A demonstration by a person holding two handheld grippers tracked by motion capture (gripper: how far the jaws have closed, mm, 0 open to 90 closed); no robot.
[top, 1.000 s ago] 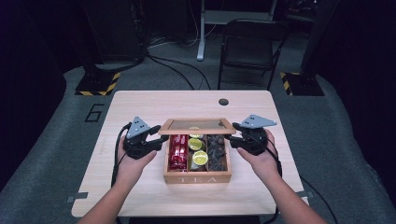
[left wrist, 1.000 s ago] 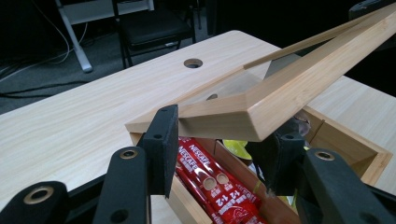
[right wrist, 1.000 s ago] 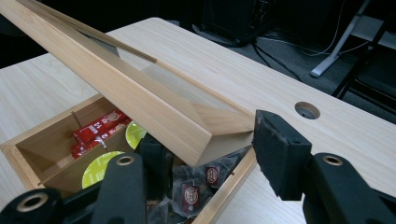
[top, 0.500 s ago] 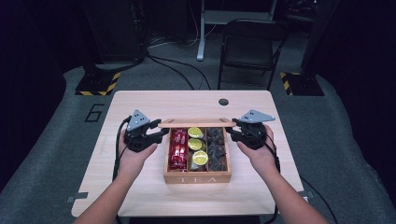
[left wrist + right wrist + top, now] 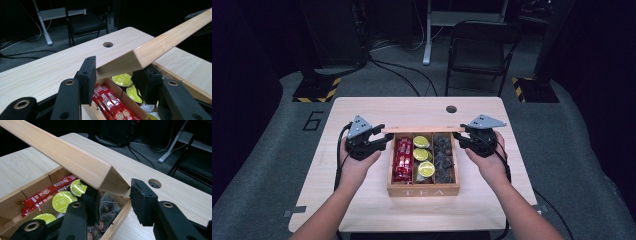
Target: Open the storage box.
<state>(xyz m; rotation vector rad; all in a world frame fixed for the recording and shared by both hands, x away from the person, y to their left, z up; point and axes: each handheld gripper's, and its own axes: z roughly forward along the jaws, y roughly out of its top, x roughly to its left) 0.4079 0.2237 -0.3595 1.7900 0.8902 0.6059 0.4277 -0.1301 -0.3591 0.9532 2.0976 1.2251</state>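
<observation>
Left gripper point(image 5: 379, 141) is clamped on the left end of the lid point(image 5: 422, 130), seen close in the left gripper view: lid point(image 5: 160, 45) corner sits between the two black pads, left pad point(image 5: 88, 75) flat against the end face. The lid is a long wooden slat-like frame seen edge-on from the high view, long axis running left to right across the table point(image 5: 362, 200), lying along the far edge of the tea box point(image 5: 423, 189) and lifted above it. Each gripper faces inward along that axis, one per end, so neither hand is nearer; the lid is spanned between them. Box stays on the table, open, three compartments side by side: left one holds red stick packets point(image 5: 402, 159), middle one yellow-green round capsules point(image 5: 422, 155), right one dark wrapped tea bags point(image 5: 443, 157). Same contents are seen under the raised lid in both gripper views: red packets point(image 5: 110, 101), capsules point(image 5: 61, 201), dark bags point(image 5: 107, 207). Right gripper point(image 5: 462, 137) is closed on the right end of the lid point(image 5: 75, 162); its jaws have just been closing, with the lid corner between them and the right pad point(image 5: 142, 202) against the end face. Judged from this: the lid is being swung up and back on its rear edge, both ends carried together; the next move depends on keeping the two ends level so the lid does not twist. Round hole in the table point(image 5: 451, 109) lies just beyond the box, clear of the lid.
</observation>
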